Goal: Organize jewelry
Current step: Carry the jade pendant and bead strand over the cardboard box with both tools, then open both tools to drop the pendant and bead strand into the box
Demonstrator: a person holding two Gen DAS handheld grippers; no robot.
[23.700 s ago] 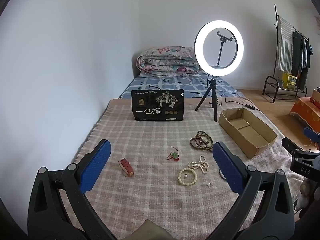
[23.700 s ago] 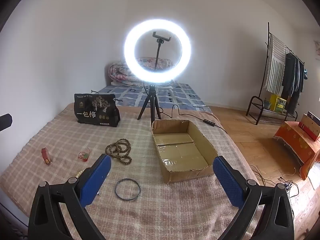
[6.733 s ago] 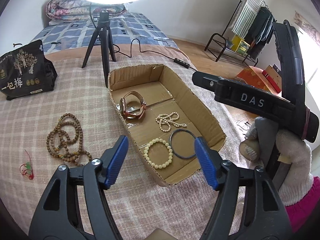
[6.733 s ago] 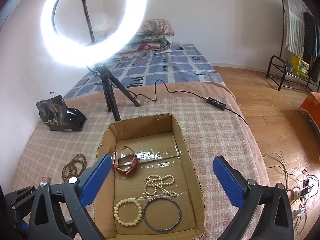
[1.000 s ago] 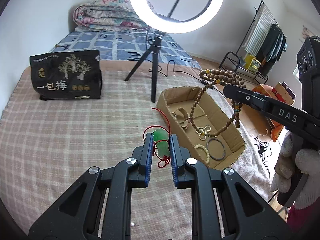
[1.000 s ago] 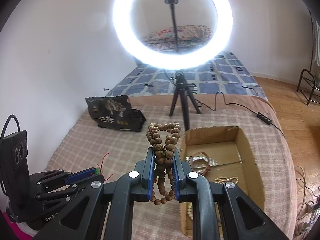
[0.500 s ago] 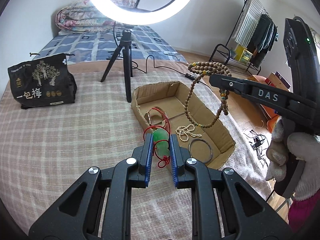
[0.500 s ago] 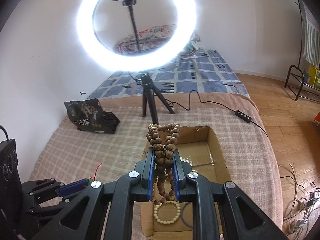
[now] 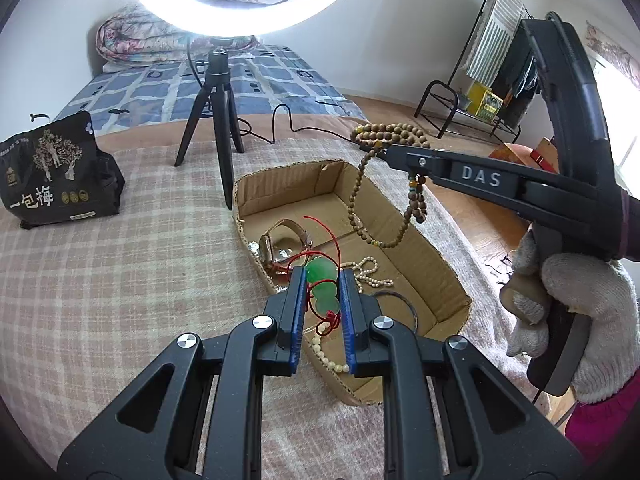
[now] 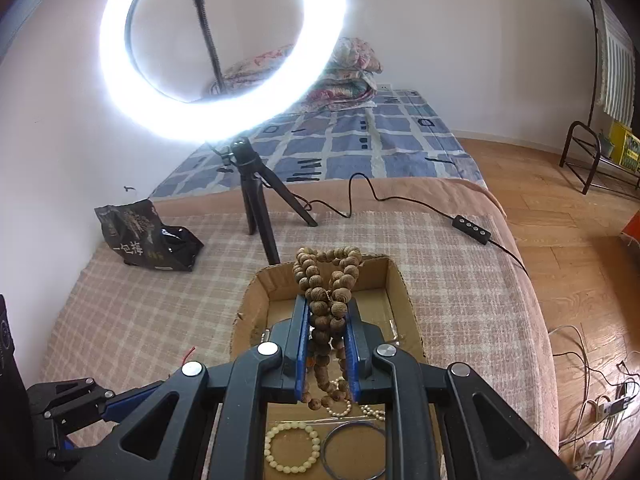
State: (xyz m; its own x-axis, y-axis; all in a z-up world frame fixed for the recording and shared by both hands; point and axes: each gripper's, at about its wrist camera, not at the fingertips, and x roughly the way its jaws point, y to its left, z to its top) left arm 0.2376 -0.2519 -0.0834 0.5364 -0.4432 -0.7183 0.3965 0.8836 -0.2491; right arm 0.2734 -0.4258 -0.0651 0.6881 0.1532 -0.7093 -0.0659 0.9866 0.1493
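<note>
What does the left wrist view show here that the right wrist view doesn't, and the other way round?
Only the left wrist view shows the green pendant on its red cord, clamped in the left gripper, and the watch in the box. Only the right wrist view shows the cable's inline remote. Both show the cardboard box, the wooden bead strand held by the right gripper, and the ring light.

Both cams ride on the handheld grippers and look forward along the fingers, tilted down at the bed from close up. The left wrist view sits at the near left corner of the cardboard box [image 9: 424, 236], facing its length, with the right gripper [image 9: 390, 152] crossing in from the right. The right wrist view hovers right over the box [image 10: 400, 284], facing the ring light [image 10: 224, 44]. Both share the box, tripod and black bag [image 9: 60, 176].
</note>
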